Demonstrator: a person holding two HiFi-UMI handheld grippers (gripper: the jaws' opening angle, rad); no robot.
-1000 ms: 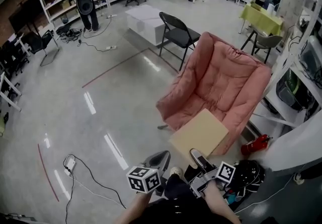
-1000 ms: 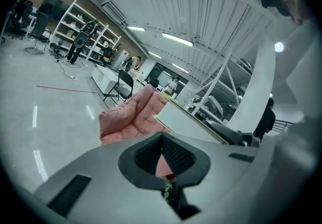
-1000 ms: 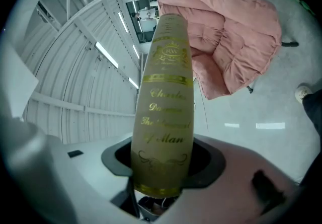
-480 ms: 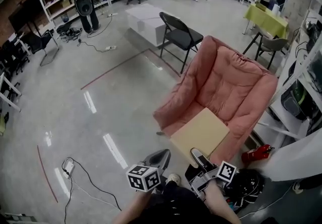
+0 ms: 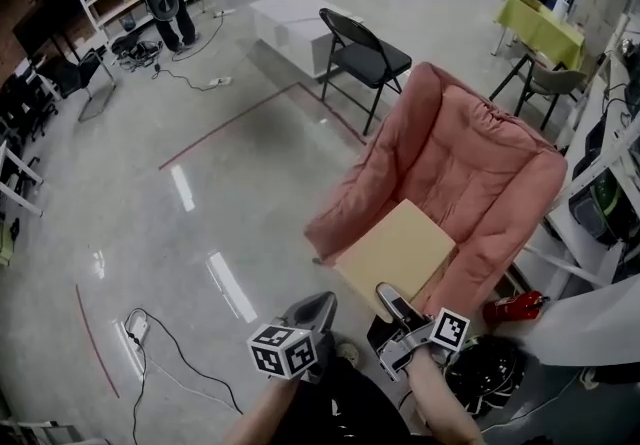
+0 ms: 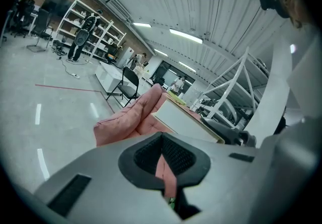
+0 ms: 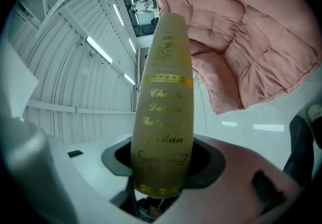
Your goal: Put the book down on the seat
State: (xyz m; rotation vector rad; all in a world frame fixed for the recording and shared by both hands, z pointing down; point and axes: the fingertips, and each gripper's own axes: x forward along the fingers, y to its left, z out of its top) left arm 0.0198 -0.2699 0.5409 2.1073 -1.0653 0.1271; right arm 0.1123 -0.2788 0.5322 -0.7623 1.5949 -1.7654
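A tan hardback book (image 5: 395, 251) hangs flat over the front edge of the pink armchair's (image 5: 470, 168) seat. My right gripper (image 5: 392, 300) is shut on its near edge. In the right gripper view the book's spine (image 7: 163, 102), with gold lettering, stands between the jaws, and the armchair's cushions (image 7: 251, 42) lie beyond. My left gripper (image 5: 318, 310) hovers to the book's left, apart from it, and looks shut on nothing. In the left gripper view the book (image 6: 188, 120) lies ahead to the right, over the armchair (image 6: 128, 120).
A black folding chair (image 5: 365, 58) and a white low block (image 5: 295, 28) stand behind the armchair. A red object (image 5: 515, 305) and a black bag (image 5: 490, 368) lie on the floor at right, next to white shelving. A cable with a power strip (image 5: 135, 333) trails at left.
Both grippers have moved forward towards the armchair, carrying the book with them. The book now reaches further over the seat's front.
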